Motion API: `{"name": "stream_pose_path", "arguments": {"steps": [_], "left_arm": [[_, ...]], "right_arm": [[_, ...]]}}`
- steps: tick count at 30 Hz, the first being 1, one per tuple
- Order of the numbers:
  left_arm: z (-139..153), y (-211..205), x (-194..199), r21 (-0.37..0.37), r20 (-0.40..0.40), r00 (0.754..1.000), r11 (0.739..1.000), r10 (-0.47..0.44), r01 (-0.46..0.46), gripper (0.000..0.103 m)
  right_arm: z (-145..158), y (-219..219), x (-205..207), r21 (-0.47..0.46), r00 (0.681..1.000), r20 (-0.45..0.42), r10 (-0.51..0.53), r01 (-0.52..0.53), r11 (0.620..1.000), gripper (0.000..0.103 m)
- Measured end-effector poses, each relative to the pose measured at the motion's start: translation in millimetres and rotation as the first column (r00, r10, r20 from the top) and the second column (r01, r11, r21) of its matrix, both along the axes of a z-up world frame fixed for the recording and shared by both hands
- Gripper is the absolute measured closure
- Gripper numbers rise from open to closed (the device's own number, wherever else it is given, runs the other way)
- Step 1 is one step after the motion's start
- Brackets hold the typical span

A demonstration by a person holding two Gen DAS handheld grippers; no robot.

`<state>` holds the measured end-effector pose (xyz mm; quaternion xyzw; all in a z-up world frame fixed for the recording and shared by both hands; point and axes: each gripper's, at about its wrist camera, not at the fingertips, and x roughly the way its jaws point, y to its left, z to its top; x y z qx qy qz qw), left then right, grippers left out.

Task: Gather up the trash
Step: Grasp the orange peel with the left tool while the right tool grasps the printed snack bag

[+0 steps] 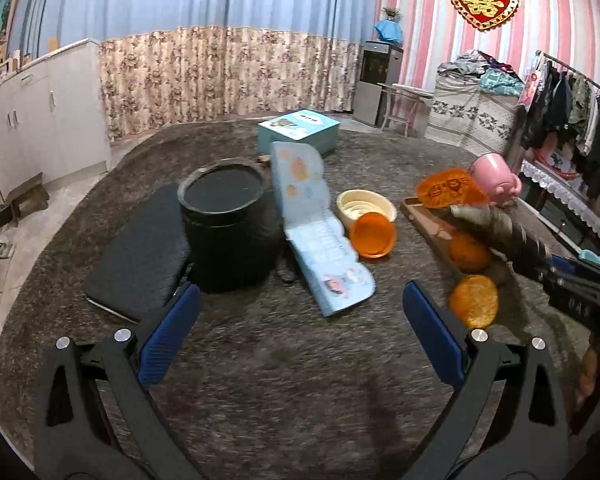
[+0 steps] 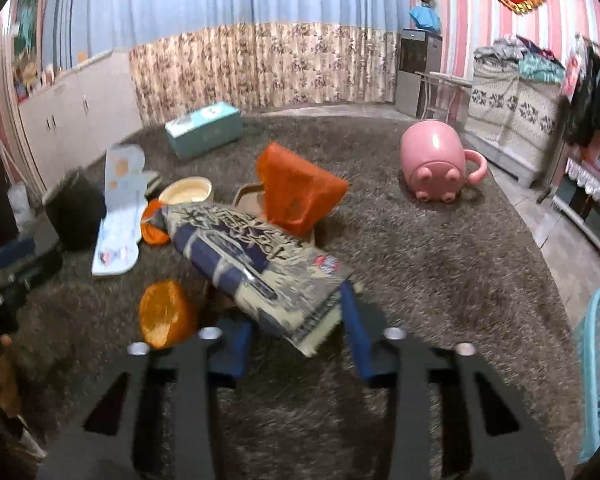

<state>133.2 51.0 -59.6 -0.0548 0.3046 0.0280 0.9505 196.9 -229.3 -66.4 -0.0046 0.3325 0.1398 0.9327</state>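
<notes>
Where the clutter lay thickest on the shaggy brown carpet (image 2: 440,264), the right gripper (image 2: 296,332) had its blue pads clamped on the near end of a crumpled printed wrapper (image 2: 256,264), a flat blue-and-cream foil-looking bag that stuck out forward and to the left above the pile. To my eye it was empty and very light, soft enough to fold or sag wherever it was not supported, and slick on its surface, so a hold on the sealed end seam, where the layers were doubled, seemed the surest place; a pinch further along the flat body would likely have slid or crushed. The left gripper (image 1: 300,328) hung over bare carpet with its jaws spread wide and nothing between them. Beside it stood a black bin (image 1: 228,220), open-topped and apparently lined with a dark bag, which I took to be where the rubbish belonged. An orange plastic bag (image 2: 300,192) sat puffed up just behind the wrapper, equally flimsy, and orange peel halves (image 1: 474,300) lay near it, limp and damp-looking. A pink mug (image 2: 436,160) lay on its side well apart, hard and breakable, surely not trash.
</notes>
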Motion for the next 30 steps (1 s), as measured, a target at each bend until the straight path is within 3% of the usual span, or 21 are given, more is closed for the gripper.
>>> {"name": "stream_pose_path", "arguments": {"steps": [8, 13, 19, 22, 27, 29, 30], "left_arm": [[3.2, -46.4, 4.4, -0.014, -0.005, 0.995, 0.995, -0.096, 0.096, 0.005], [-0.6, -82.0, 9.0, 0.016, -0.018, 0.988, 0.988, -0.156, 0.156, 0.005], [-16.3, -114.8, 27.0, 0.071, -0.098, 0.977, 0.977, -0.192, 0.199, 0.006], [-21.7, -121.3, 38.1, 0.054, -0.136, 0.968, 0.974, -0.213, 0.222, 0.017], [-30.5, -126.5, 47.5, 0.015, -0.19, 0.948, 0.965, -0.255, 0.262, 0.063], [-29.2, -124.6, 44.6, 0.003, -0.176, 0.948, 0.962, -0.267, 0.272, 0.067], [-28.7, -123.2, 44.4, 0.001, -0.171, 0.948, 0.962, -0.27, 0.274, 0.069]], "right_arm": [[15.9, -29.5, -3.5, 0.105, 0.999, 0.035, 0.013, -0.016, 0.994, 0.096], [17.9, -40.8, -6.6, 0.108, 0.999, 0.037, 0.005, -0.009, 0.994, 0.098], [22.7, -76.0, -13.4, 0.141, 0.998, 0.04, -0.045, 0.039, 0.989, 0.098], [21.9, -93.9, -14.5, 0.164, 0.997, 0.03, -0.067, 0.061, 0.985, 0.098], [9.2, -106.8, -8.2, 0.194, 0.996, -0.026, -0.084, 0.087, 0.977, 0.097], [7.1, -104.2, -5.4, 0.197, 0.995, -0.031, -0.093, 0.097, 0.976, 0.096], [6.0, -101.5, -3.4, 0.202, 0.996, -0.036, -0.087, 0.093, 0.975, 0.09]]}}
